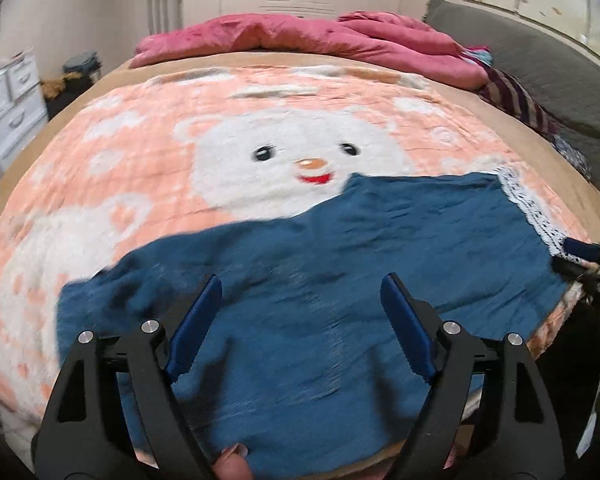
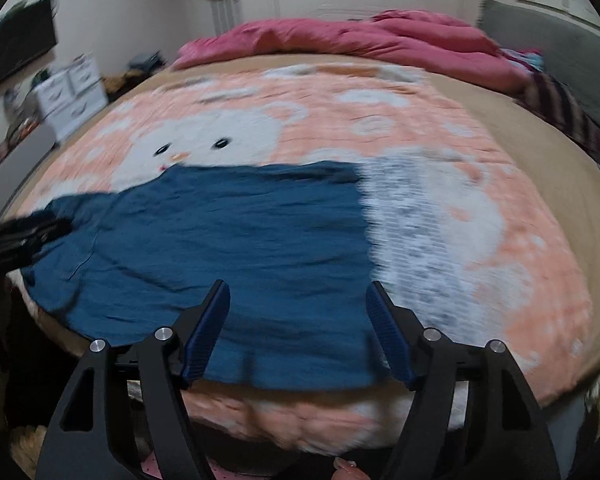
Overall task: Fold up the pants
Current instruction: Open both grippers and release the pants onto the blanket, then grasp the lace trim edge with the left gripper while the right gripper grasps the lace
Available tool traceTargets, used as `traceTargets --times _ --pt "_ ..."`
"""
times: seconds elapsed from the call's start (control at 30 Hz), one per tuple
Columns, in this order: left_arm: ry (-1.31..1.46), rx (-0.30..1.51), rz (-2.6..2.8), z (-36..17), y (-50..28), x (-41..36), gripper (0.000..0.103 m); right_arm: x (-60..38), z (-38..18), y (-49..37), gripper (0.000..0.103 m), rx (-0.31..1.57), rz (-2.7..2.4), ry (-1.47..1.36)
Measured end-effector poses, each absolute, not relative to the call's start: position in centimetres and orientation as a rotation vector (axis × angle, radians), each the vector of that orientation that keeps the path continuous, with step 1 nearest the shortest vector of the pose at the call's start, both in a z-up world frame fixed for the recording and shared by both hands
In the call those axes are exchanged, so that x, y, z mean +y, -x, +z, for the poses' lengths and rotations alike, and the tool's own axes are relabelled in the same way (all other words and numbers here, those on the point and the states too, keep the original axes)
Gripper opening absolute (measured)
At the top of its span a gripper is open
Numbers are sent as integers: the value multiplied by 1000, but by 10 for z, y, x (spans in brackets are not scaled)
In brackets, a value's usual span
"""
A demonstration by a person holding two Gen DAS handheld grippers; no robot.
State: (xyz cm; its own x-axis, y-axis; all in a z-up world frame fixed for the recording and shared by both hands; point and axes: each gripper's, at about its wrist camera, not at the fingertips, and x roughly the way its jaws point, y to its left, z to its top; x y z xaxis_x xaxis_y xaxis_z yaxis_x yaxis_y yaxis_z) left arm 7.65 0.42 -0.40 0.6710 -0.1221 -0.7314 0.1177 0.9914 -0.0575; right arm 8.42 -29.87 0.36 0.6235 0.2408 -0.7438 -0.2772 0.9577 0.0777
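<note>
The blue pants (image 1: 340, 264) lie spread flat on the pink bear blanket (image 1: 148, 152), near the bed's front edge. A white lace trim (image 1: 528, 204) borders their right end. My left gripper (image 1: 302, 284) hovers above the cloth with its jaws wide apart and nothing between them. In the right wrist view the same pants (image 2: 228, 232) stretch to the left, and my right gripper (image 2: 298, 286) stands open above their near right part, holding nothing. The right gripper (image 1: 580, 254) shows at the right edge of the left wrist view. The left gripper (image 2: 24, 232) appears blurred at the far left.
A crumpled pink duvet (image 1: 324, 40) lies along the far side of the bed. A grey headboard (image 1: 548, 64) and striped cloth (image 1: 516, 100) sit at the right. White drawers (image 1: 12, 100) stand on the left beside the bed. A fingertip (image 1: 232, 460) shows below the left gripper.
</note>
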Motion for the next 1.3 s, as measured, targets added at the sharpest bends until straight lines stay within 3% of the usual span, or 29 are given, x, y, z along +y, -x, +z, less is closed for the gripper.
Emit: traceTargets --times 0.17,0.5,0.53,0.6,0.7,0.97,1.3 --pt "-77 910 -197 -32 -116 -30 74 -274 -18 -104 72 943 318 88" --pt "75 914 -128 -46 -109 28 75 -313 -23 -117 72 953 247 -45" --pt "73 901 -129 -41 -106 28 76 -314 -21 -114 72 940 249 -47" --pt "58 894 -145 -34 -101 25 93 -327 -9 -104 77 882 259 -96" --pt "44 867 -190 -18 -94 15 93 -356 6 -88 79 829 210 -170" --pt "-40 820 -322 17 -98 -53 93 -405 27 -59 90 771 69 -174" --pt "-154 848 -480 26 -136 -149 93 -418 14 -50 91 797 94 -240"
